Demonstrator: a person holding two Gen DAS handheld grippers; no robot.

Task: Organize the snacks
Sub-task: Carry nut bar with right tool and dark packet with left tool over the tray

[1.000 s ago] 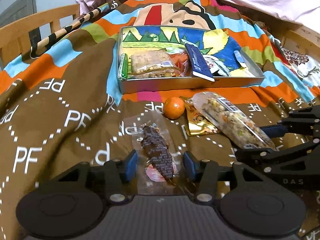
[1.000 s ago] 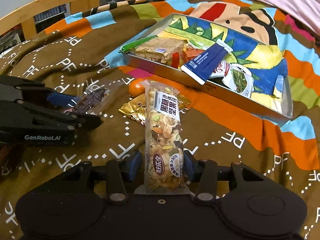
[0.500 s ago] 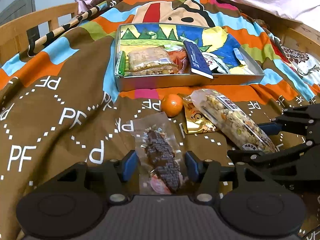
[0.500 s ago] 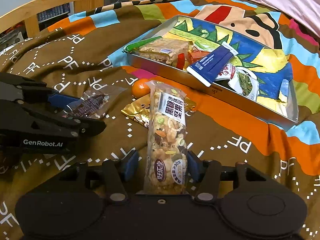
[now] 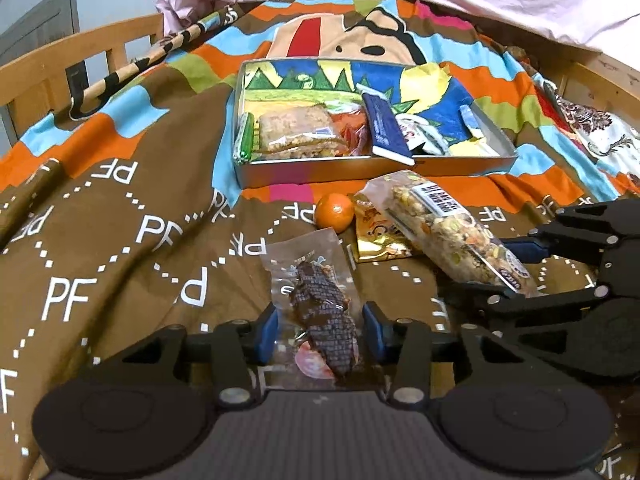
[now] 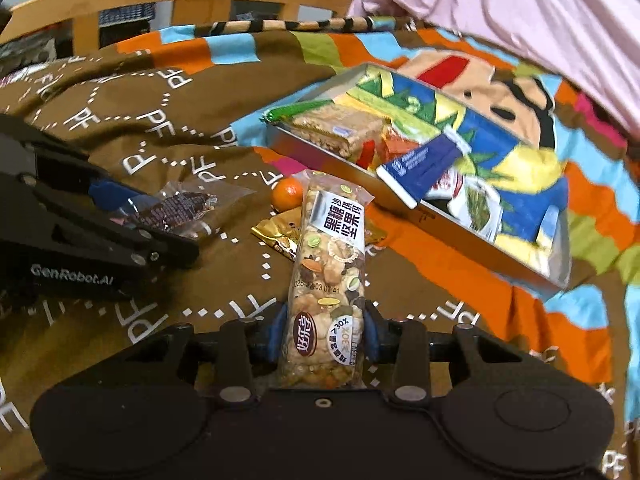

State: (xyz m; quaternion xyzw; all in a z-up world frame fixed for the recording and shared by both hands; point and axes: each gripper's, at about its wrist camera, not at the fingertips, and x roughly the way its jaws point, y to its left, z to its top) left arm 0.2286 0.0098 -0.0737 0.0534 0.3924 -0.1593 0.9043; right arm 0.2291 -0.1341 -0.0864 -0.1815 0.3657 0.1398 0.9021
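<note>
Snacks were half sorted: my right gripper (image 6: 325,330) had just closed onto the nut bar (image 6: 328,280), my left gripper (image 5: 320,332) closing around the dark snack packet (image 5: 320,308), pads not visibly pressing. Several packets already lay in the tin tray (image 5: 360,170). Left on the blanket (image 5: 120,208), near the tray's front edge: a mandarin (image 5: 335,212) and gold packet (image 5: 376,236).

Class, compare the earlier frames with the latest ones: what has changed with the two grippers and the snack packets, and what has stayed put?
The right gripper has just closed onto the nut bar packet. The left gripper has narrowed its jaws around the dark snack packet; contact is unclear. The tin tray, orange and gold packet stayed put.
</note>
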